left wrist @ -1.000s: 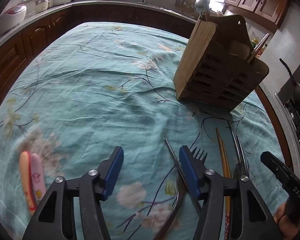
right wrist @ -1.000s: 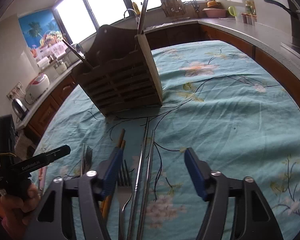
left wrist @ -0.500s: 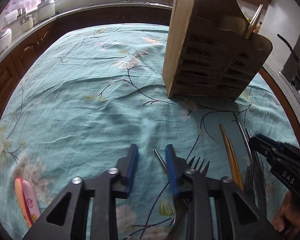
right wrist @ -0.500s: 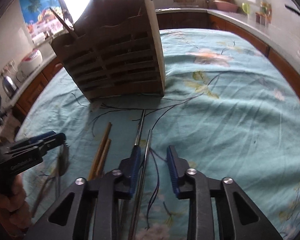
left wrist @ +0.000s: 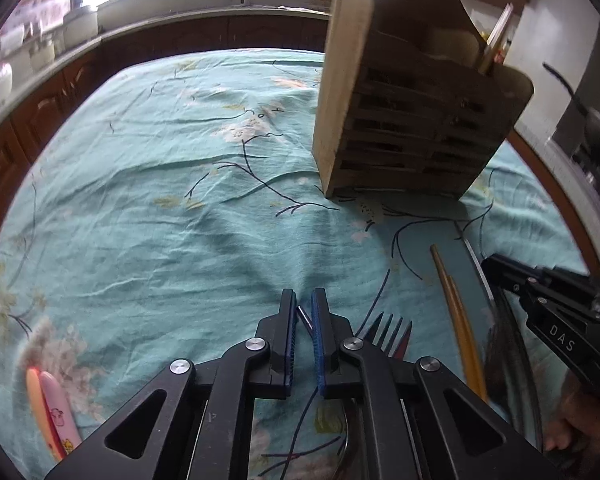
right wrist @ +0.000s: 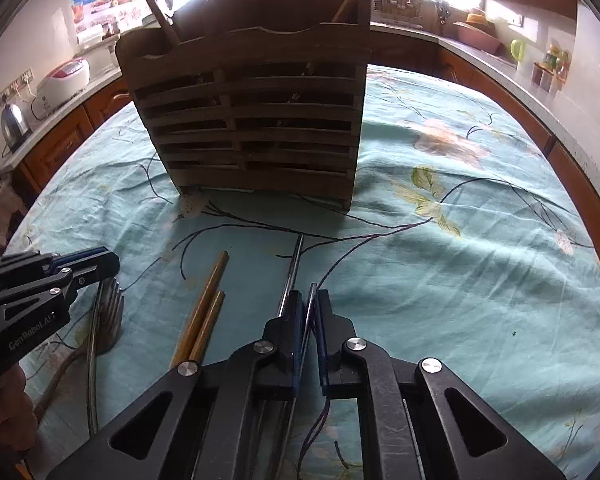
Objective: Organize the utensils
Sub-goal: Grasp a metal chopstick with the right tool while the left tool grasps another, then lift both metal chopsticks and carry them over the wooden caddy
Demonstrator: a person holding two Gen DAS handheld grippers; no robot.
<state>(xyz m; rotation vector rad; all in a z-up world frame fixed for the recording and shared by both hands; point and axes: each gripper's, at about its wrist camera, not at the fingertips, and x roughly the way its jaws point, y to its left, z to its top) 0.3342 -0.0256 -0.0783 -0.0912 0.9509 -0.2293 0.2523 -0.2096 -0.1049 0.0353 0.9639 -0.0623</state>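
A wooden slatted utensil holder (left wrist: 412,120) stands on the teal floral tablecloth (left wrist: 160,200); it also shows in the right wrist view (right wrist: 252,120). My left gripper (left wrist: 304,312) is shut on a thin metal handle (left wrist: 305,317) low over the cloth. A fork (left wrist: 392,332) lies just right of it. My right gripper (right wrist: 309,308) is shut on a thin metal utensil (right wrist: 311,304), beside a metal chopstick (right wrist: 292,276). Two wooden chopsticks (right wrist: 204,316) lie to its left, and another fork (right wrist: 110,312) lies under the left gripper.
Two pink and orange plastic utensils (left wrist: 50,412) lie at the near left. Wooden cabinets and a counter ring the table. A rice cooker (right wrist: 62,80) and a kettle (right wrist: 14,124) stand on the left counter. Jars (right wrist: 552,68) stand at the right.
Both grippers have closed from wide open to shut, each on a thin metal utensil. Both have moved closer to the wooden holder.
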